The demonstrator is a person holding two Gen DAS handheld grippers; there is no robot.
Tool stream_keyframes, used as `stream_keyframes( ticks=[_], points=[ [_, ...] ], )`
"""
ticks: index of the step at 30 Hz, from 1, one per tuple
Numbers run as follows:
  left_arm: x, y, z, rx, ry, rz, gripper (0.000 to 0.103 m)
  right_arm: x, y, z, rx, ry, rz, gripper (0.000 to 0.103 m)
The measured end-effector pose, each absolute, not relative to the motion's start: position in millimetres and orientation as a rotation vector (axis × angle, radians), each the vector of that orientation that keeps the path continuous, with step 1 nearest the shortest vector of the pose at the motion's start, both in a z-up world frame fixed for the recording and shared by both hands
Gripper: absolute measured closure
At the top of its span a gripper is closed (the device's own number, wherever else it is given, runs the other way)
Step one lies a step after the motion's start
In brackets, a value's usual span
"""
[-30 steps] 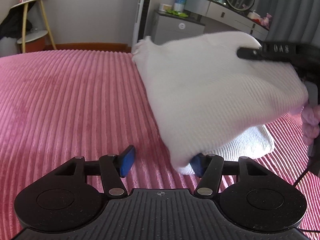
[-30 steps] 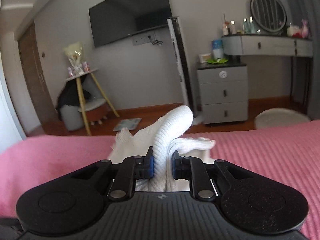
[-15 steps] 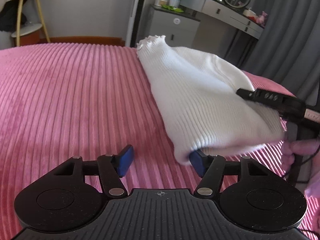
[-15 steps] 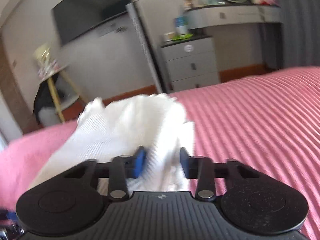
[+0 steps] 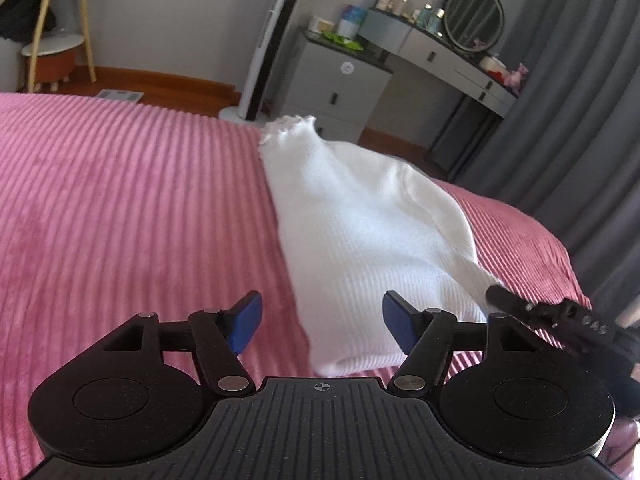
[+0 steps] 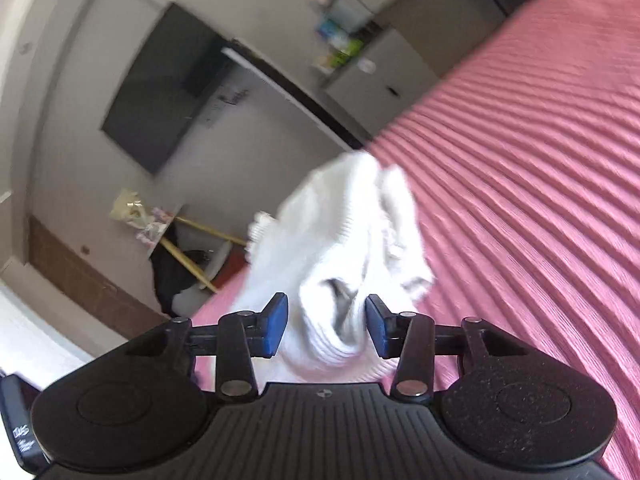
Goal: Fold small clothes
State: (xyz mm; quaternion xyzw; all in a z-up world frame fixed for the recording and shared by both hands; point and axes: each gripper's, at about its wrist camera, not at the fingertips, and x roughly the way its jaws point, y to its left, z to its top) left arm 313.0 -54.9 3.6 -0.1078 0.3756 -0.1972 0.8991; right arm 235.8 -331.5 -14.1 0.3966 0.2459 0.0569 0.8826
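A white ribbed knit garment (image 5: pixel 360 236) lies folded on the pink ribbed bedspread (image 5: pixel 132 208), its frilled hem at the far end. My left gripper (image 5: pixel 322 324) is open, its blue pads either side of the garment's near fold and apart from it. My right gripper (image 6: pixel 326 330) is open, with bunched white cloth (image 6: pixel 344 264) lying loose between its blue pads. The right gripper's black tip (image 5: pixel 552 316) shows at the garment's right edge in the left wrist view.
The bedspread (image 6: pixel 540 184) stretches wide on both sides. Beyond the bed stand a grey drawer unit (image 5: pixel 340 80), a vanity with a round mirror (image 5: pixel 472 20), a tower fan (image 5: pixel 272 40), dark curtains (image 5: pixel 580 100) and a wall TV (image 6: pixel 160 92).
The right gripper lowered the lifted half of the garment down onto the rest, then opened and let go of it. The left gripper stayed open and backed off slightly.
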Motion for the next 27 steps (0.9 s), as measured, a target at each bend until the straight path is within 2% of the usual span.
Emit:
stream_keyframes(
  ticks=[2, 3, 4, 8, 12, 15, 23, 25, 27],
  points=[
    [319, -60, -1, -0.215, 0.788, -0.394, 0.03, 241, -324, -14, 0.758, 0.543, 0.108, 0.067],
    [322, -62, -4, -0.219, 0.797, -0.39, 0.03, 242, -322, -16, 0.728, 0.554, 0.098, 0.087],
    [325, -64, -7, -0.228, 0.811, -0.387, 0.03, 242, -321, -18, 0.714, 0.554, 0.091, 0.092],
    [329, -70, -5, -0.242, 0.795, -0.406, 0.035, 229, -328, -26, 0.717, 0.498, 0.072, 0.093],
    [339, -82, -9, -0.221, 0.795, -0.399, 0.034, 234, -325, -31, 0.662, 0.526, 0.047, 0.093],
    [347, -90, -20, -0.186, 0.829, -0.396, 0.033, 236, -318, -38, 0.576, 0.558, 0.03, 0.093],
    [355, -92, -41, -0.172, 0.847, -0.404, 0.024, 231, -324, -48, 0.555, 0.55, 0.052, 0.094],
    [355, -90, -37, -0.172, 0.854, -0.402, 0.024, 229, -326, -39, 0.566, 0.559, 0.051, 0.086],
    [355, -89, -34, -0.164, 0.86, -0.396, 0.02, 225, -329, -28, 0.563, 0.543, 0.026, 0.068]
  ],
)
